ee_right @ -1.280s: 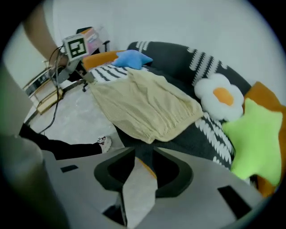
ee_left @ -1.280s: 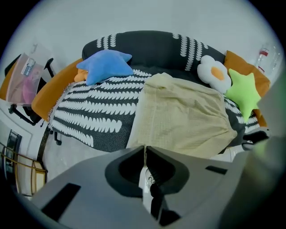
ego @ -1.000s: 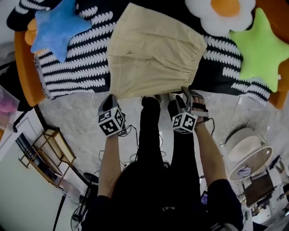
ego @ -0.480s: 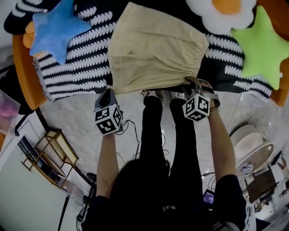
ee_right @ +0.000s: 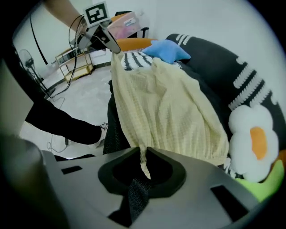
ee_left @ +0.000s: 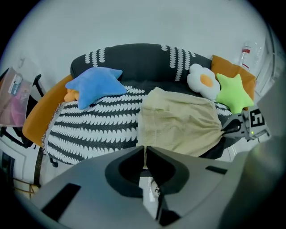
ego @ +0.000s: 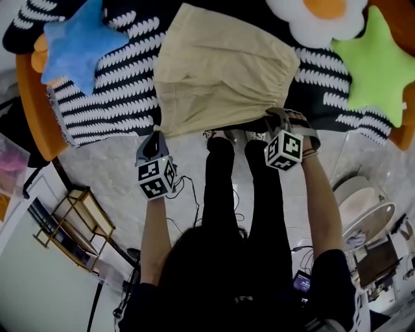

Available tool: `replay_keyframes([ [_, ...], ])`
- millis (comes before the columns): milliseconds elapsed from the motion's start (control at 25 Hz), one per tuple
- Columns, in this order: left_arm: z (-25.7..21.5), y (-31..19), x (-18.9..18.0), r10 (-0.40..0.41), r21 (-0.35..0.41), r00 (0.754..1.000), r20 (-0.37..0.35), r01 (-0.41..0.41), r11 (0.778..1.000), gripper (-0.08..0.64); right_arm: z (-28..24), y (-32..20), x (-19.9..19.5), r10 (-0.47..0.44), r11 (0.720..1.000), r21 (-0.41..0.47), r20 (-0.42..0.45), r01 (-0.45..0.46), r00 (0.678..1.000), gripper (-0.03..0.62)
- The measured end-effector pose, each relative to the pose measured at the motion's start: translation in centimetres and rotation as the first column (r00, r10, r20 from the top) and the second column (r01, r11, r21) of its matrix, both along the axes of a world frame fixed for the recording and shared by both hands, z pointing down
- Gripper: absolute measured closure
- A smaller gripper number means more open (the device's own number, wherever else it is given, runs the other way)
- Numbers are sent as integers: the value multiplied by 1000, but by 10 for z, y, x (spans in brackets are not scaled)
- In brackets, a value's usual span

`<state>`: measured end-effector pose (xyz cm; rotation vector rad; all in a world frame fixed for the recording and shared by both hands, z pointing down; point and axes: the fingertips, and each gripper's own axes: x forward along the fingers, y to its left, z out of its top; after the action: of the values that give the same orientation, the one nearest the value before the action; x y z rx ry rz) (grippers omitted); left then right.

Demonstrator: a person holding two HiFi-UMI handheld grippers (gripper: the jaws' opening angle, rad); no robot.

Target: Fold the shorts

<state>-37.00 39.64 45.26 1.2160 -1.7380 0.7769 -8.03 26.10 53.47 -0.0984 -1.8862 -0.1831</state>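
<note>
The beige shorts lie flat on the black-and-white patterned sofa cover. My left gripper is at their near left corner. In the left gripper view the jaws are shut on a thin cream edge of the shorts. My right gripper is at the near right corner, by the gathered waistband. Its jaws have just been closing, and in the right gripper view they pinch a fold of the shorts. Each gripper shows in the other's view: the right gripper and the left gripper.
A blue star pillow lies at the far left, with a fried-egg pillow and a green star pillow at the far right. The person's black-clad legs stand between the grippers. A wire shelf and a white fan stand on the floor.
The right gripper moved up and to the right to the shorts' near right corner and closed on the cloth. The left gripper stayed at the left corner, turning slightly.
</note>
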Motion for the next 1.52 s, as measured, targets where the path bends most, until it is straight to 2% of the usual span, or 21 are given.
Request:
replay_keyframes([
  [80, -3, 5, -5, -22, 2, 1000, -1, 22, 1000, 541, -15, 4, 1, -20, 996, 87, 55, 15, 998, 538],
  [200, -9, 20, -5, -48, -6, 999, -8, 48, 999, 541, -32, 34, 17, -130, 972, 210, 89, 108, 988, 538],
  [280, -12, 31, 0, -62, -20, 998, -18, 62, 998, 540, -36, 60, 32, -189, 957, 237, 82, 165, 979, 538],
  [360, -12, 43, 6, -78, -41, 996, -31, 77, 996, 540, -34, 78, 43, -186, 963, 213, 72, 167, 980, 538],
  [520, -17, 60, 14, -137, -72, 990, -35, 134, 988, 541, -34, 84, 43, -53, 994, 100, 80, 44, 995, 538],
  [640, -36, 54, 7, -194, -30, 981, -25, 193, 981, 541, -44, 73, 34, 56, 998, -30, 96, -54, 994, 538],
  [760, -64, 30, -2, -211, 43, 977, -28, 212, 976, 541, -64, 57, 29, 148, 984, -114, 110, -136, 983, 538],
  [920, -96, -5, -7, -201, 98, 977, -66, 207, 974, 540, -92, 27, 27, 311, 937, -198, 93, -289, 946, 535],
  [1080, -122, -58, -17, -111, 156, 993, -34, 115, 981, 540, -106, -3, 23, 452, 867, -262, 53, -424, 891, 532],
  [1280, -148, -135, -29, -38, 207, 998, 40, 29, 978, 540, -114, -40, 15, 536, 819, -283, 66, -499, 842, 531],
  [1520, -126, -227, -23, 123, 156, 983, 140, -144, 977, 540, -91, -83, 17, 606, 748, -356, 24, -560, 795, 531],
])
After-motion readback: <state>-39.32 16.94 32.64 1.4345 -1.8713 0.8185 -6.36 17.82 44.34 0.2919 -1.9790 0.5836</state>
